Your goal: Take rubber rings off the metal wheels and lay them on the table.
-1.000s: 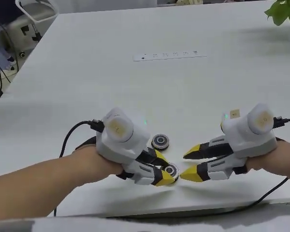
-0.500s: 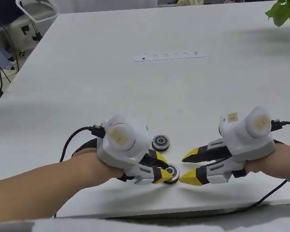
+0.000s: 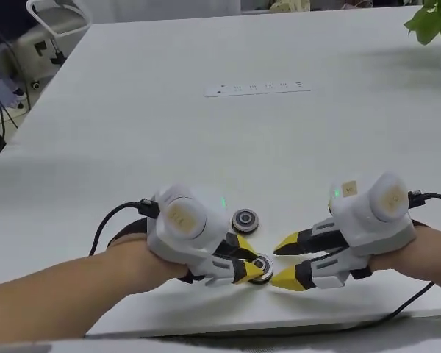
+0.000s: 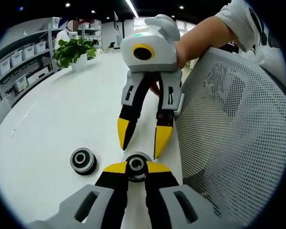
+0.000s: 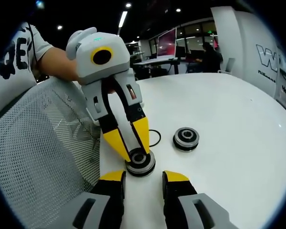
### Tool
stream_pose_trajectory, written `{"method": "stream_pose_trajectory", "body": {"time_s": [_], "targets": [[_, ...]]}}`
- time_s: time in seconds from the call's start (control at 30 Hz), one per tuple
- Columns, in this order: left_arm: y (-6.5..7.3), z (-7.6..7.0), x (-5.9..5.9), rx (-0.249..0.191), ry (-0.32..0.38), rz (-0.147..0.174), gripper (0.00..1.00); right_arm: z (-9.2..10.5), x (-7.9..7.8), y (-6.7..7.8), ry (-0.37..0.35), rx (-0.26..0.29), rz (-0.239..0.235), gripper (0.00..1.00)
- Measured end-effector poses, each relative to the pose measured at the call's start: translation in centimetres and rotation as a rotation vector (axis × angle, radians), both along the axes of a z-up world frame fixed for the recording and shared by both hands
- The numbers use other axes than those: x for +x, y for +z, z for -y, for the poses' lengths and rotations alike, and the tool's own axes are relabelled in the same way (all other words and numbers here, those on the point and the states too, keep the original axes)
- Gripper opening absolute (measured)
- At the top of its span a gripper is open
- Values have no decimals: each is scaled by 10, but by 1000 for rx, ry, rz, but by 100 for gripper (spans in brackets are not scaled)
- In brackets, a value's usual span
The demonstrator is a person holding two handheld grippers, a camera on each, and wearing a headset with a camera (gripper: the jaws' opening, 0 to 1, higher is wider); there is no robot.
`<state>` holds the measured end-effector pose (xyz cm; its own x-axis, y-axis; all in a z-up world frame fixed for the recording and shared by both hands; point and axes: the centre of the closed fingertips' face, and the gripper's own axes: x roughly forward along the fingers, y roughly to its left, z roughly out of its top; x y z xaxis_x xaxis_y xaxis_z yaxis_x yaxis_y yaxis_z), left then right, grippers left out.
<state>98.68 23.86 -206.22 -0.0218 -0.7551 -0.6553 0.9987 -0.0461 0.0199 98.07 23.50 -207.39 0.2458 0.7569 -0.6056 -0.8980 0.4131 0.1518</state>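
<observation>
Left gripper (image 5: 136,151) jaws clamp the wheel (image 5: 140,162) flat on the bench (image 3: 206,147); right gripper (image 4: 140,148) jaws stand open, wheel directly ahead, just beside.

Left tool (image 3: 256,259), right tool (image 3: 275,265) — yellow tips; wheel (image 4: 136,164) prob. silver-blk.

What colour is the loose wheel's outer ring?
Black; the loose wheel shows best in the right gripper view.
</observation>
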Motion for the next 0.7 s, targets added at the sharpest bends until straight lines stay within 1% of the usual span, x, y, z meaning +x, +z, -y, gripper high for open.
{"method": "stream_pose_trajectory", "body": {"time_s": [0.17, 0.27, 0.4, 0.6, 0.7], "targets": [[0, 0, 0, -2, 4, 0, 8, -4, 2, 0, 7, -1, 17, 27], [0, 0, 1, -2, 7, 1, 8, -6, 2, 0, 14, 1, 19, 27], [0, 0, 1, -4, 10, 2, 8, -9, 0, -3, 39, -14, 25, 27], [0, 0, 1, -3, 14, 4, 8, -12, 4, -2, 36, -12, 43, 28], [0, 0, 1, -3, 15, 5, 8, -14, 3, -2, 44, -11, 44, 27]]}}
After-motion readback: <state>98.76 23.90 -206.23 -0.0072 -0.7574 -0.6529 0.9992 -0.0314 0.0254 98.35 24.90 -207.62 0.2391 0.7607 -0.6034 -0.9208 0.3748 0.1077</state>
